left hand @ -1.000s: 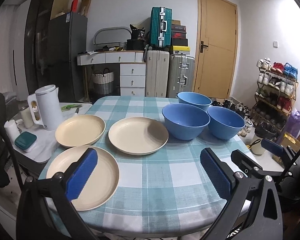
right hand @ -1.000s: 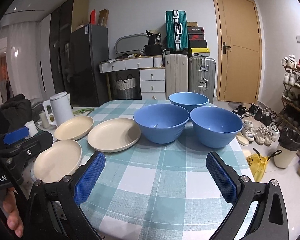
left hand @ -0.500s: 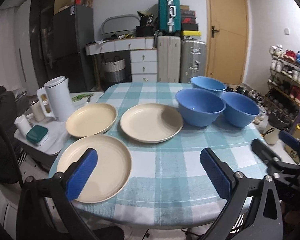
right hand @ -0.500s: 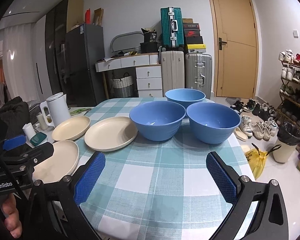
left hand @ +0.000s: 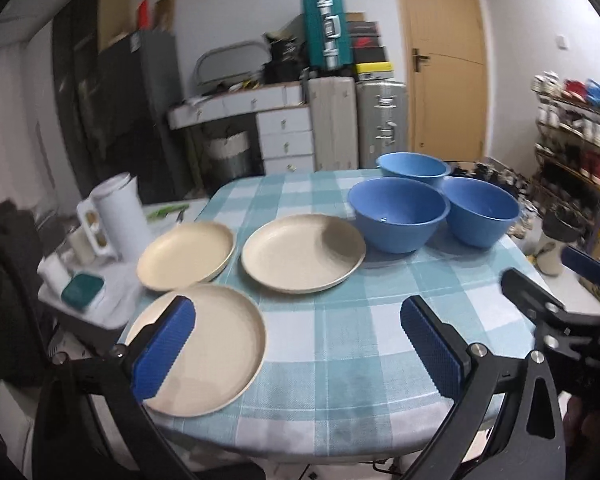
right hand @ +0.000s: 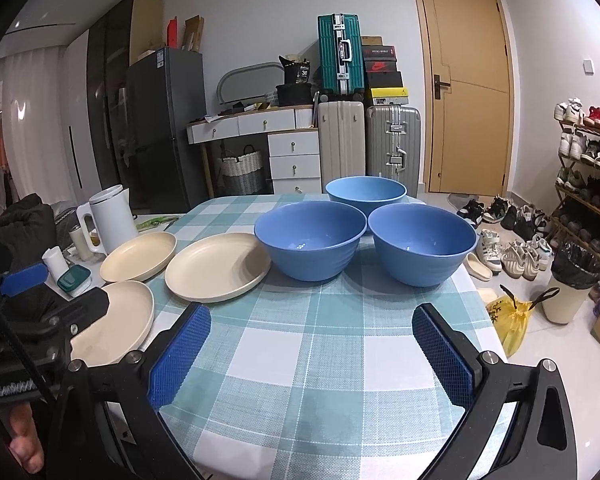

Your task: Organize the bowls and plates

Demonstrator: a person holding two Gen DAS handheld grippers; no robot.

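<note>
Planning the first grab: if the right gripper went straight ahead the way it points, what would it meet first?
Probably the two front blue bowls, left and right; the open right gripper points at the gap between them, over bare tablecloth. Depth is uncertain.

On your table (right hand: pixel 340 360), three plates (right hand: pixel 218 266) lie to the left and three bowls (right hand: pixel 310 238) stand to the right, one bowl behind the other two. A kettle (right hand: pixel 110 220) stands off the table's left edge, behind the plates.

Cream plates (left hand: pixel 303 253); blue bowls (right hand: pixel 309 238); teal-white checked tablecloth (right hand: pixel 332 360); blue-padded fingers (right hand: pixel 179 356).
</note>
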